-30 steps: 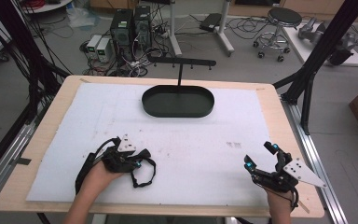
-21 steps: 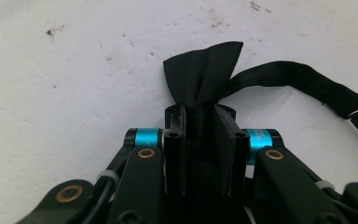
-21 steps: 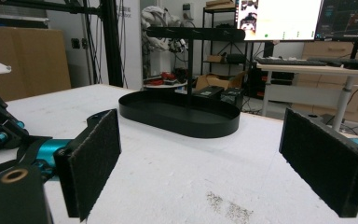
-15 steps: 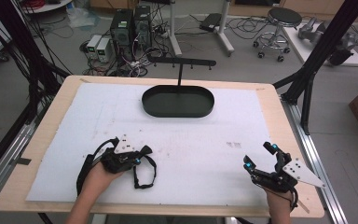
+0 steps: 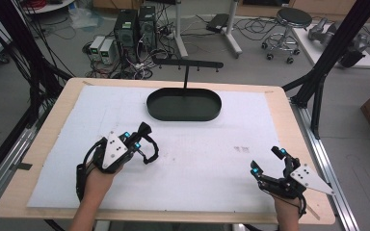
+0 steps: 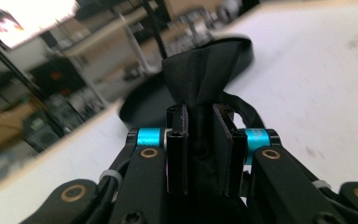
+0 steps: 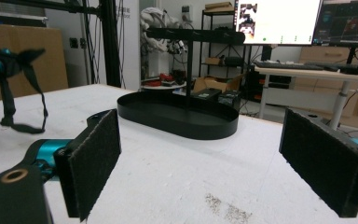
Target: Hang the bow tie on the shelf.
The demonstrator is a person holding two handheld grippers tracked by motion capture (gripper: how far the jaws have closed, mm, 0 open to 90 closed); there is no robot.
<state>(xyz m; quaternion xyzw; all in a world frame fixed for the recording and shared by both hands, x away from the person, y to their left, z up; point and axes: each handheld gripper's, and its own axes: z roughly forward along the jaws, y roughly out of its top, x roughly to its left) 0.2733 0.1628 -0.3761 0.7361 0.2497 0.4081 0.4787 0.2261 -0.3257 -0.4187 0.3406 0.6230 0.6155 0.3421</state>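
Left gripper (image 5: 142,137) is pinching a black strap (image 6: 200,74), its loop (image 5: 149,149) hanging just beyond the jaws. Right gripper (image 5: 267,166) is sitting wide open, holding nothing. A black tray (image 5: 184,104) is lying ahead of both.

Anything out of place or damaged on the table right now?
Nothing stands out. The black tray with its hook stand sits upright, the left claw grips a black strap, and the right claw is open.

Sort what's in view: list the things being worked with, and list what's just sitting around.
In use: left gripper, shut on a black strap; black oval tray with hanger stand; right gripper, open.

Lying about: stool; computer towers.
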